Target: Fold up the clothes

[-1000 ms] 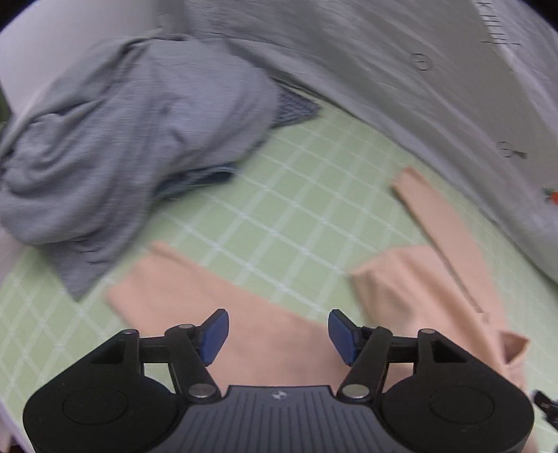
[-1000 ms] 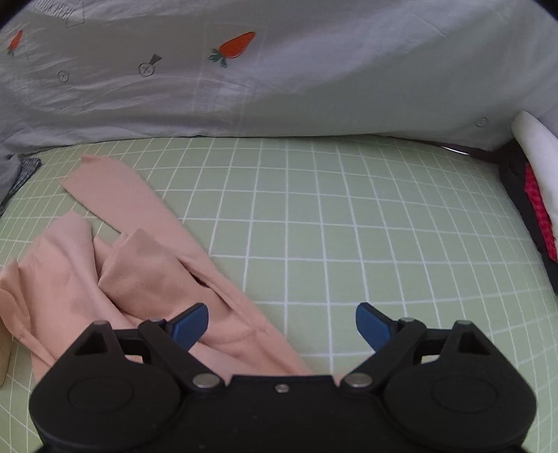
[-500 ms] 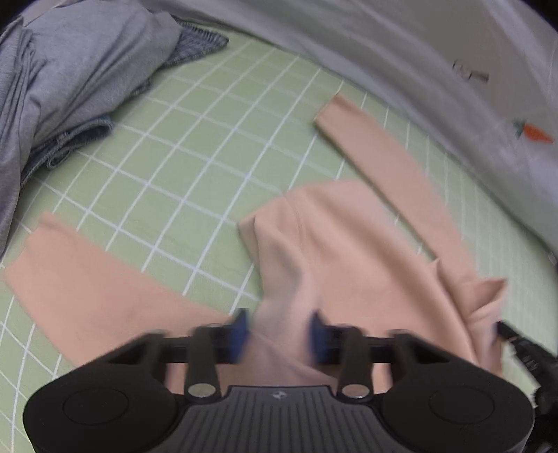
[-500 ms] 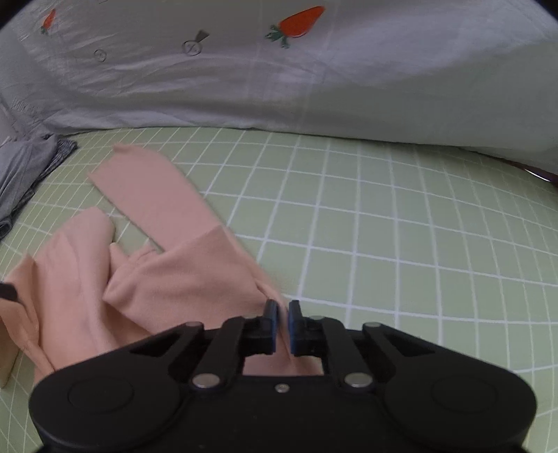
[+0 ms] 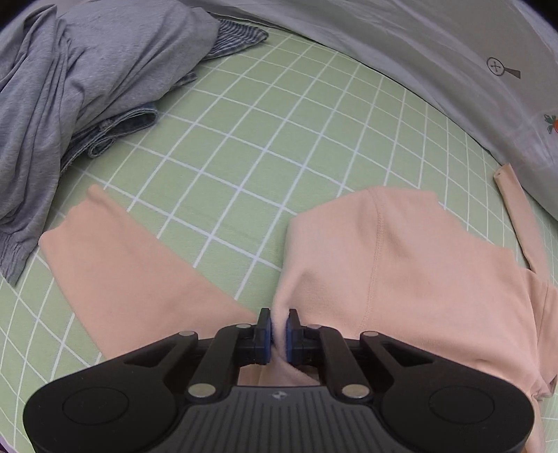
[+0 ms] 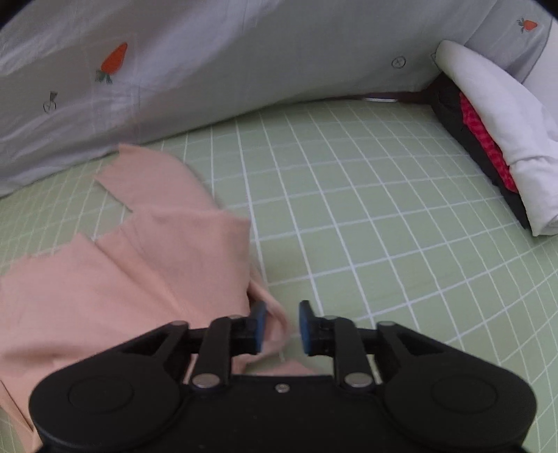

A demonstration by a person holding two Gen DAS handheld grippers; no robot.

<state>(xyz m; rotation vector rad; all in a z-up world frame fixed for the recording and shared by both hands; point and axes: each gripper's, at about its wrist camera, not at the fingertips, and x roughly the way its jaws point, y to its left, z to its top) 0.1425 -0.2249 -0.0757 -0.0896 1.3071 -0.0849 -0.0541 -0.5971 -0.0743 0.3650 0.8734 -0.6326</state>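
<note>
The left gripper (image 5: 277, 331) is pinching a fold of the peach top (image 5: 401, 271), its blue pads pressed close on the cloth with only that thin ridge of fabric between them. The right gripper (image 6: 281, 325) is opening: its jaws are standing partly apart, a loose edge of the top (image 6: 139, 271) is lying between them, touching the left pad, and the other pad is standing clear of it.

The top is lying spread and rumpled on the green checked sheet (image 5: 279, 139), one sleeve (image 5: 122, 271) stretching out flat to the left in the left wrist view, the other sleeve (image 5: 523, 216) running up the right edge toward the grey cover (image 5: 418, 52).

No brand or readable writing is showing. The cover is printed with small pictures: one carrot (image 6: 114, 62) and a second carrot (image 6: 528, 25) in the right wrist view, plus small circled marks.

Counted: two grippers, one peach top. At the left, a pile of unfolded clothes is sitting on the sheet: a grey garment (image 5: 87, 87) on top, a denim piece (image 5: 125, 125) and a striped piece (image 5: 240, 38) under it. At the right, one folded stack (image 6: 488, 139) is lying in three layers: white, red, black.
</note>
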